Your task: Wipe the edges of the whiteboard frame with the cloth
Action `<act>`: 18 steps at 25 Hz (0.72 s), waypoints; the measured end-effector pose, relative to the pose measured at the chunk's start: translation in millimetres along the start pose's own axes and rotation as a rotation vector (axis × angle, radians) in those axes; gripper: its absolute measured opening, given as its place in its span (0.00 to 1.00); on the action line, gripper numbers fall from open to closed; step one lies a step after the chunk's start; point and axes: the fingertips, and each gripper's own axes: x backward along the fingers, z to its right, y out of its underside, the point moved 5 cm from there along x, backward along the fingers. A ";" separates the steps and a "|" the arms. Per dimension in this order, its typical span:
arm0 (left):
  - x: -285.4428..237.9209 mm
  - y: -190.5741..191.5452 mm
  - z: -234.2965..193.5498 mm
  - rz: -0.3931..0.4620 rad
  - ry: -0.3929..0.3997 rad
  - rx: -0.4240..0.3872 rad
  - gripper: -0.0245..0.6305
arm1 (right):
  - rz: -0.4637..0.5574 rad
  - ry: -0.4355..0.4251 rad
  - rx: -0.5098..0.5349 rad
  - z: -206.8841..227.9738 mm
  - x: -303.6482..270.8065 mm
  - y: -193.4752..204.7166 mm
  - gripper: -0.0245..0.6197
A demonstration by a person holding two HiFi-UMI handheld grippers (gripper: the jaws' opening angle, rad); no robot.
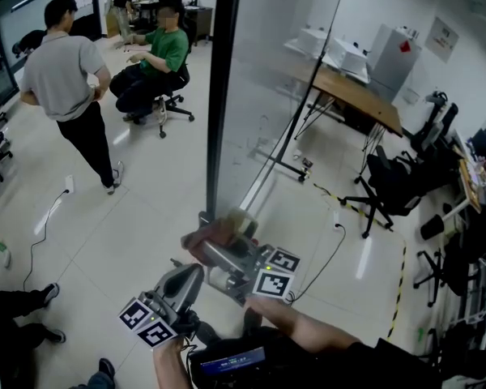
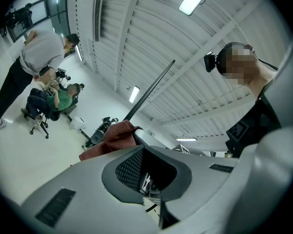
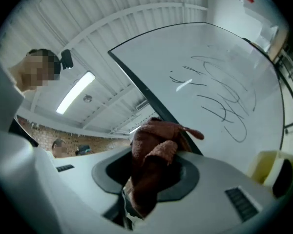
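Observation:
The whiteboard (image 1: 283,71) stands upright in front of me, its black frame edge (image 1: 223,96) running down to the floor. A reddish-brown cloth (image 1: 213,237) is bunched at the foot of that edge, with my right gripper (image 1: 223,256) shut on it. In the right gripper view the cloth (image 3: 154,150) fills the jaws of the right gripper (image 3: 146,179) and lies against the frame edge (image 3: 151,94), beside scribbled pen marks (image 3: 224,101). My left gripper (image 1: 190,280) hangs just below and left of the cloth, shut on nothing. From the left gripper view, the cloth (image 2: 115,135) and frame (image 2: 151,89) are ahead.
A person in grey (image 1: 65,71) stands at the left and a person in green (image 1: 158,55) sits on a chair behind. A desk (image 1: 356,91) and office chairs (image 1: 389,185) stand right of the board. A cable (image 1: 328,254) runs across the floor. A pale yellow object (image 3: 268,167) sits by the board.

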 end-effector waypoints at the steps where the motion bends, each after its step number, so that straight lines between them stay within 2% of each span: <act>1: -0.8 -0.3 0.4 0.000 0.002 -0.002 0.02 | -0.018 0.010 0.030 -0.4 -4.0 -2.6 0.25; 4: -3.7 -2.1 3.7 0.000 0.012 -0.010 0.02 | -0.077 0.045 0.101 -1.7 -15.1 -5.9 0.25; 7: -4.5 -6.5 7.9 0.000 0.022 -0.024 0.02 | -0.132 0.069 0.243 -8.8 -21.3 -11.9 0.25; 12: -2.3 -12.0 8.1 0.009 0.021 -0.042 0.02 | -0.250 0.101 0.611 -20.1 -31.9 -26.4 0.25; 16: -0.5 -14.7 9.5 0.009 0.023 -0.052 0.02 | -0.341 0.077 0.965 -33.7 -42.0 -31.1 0.26; 18: -3.3 -16.9 9.7 0.010 0.030 -0.062 0.02 | -0.367 0.073 1.109 -35.6 -44.3 -39.3 0.26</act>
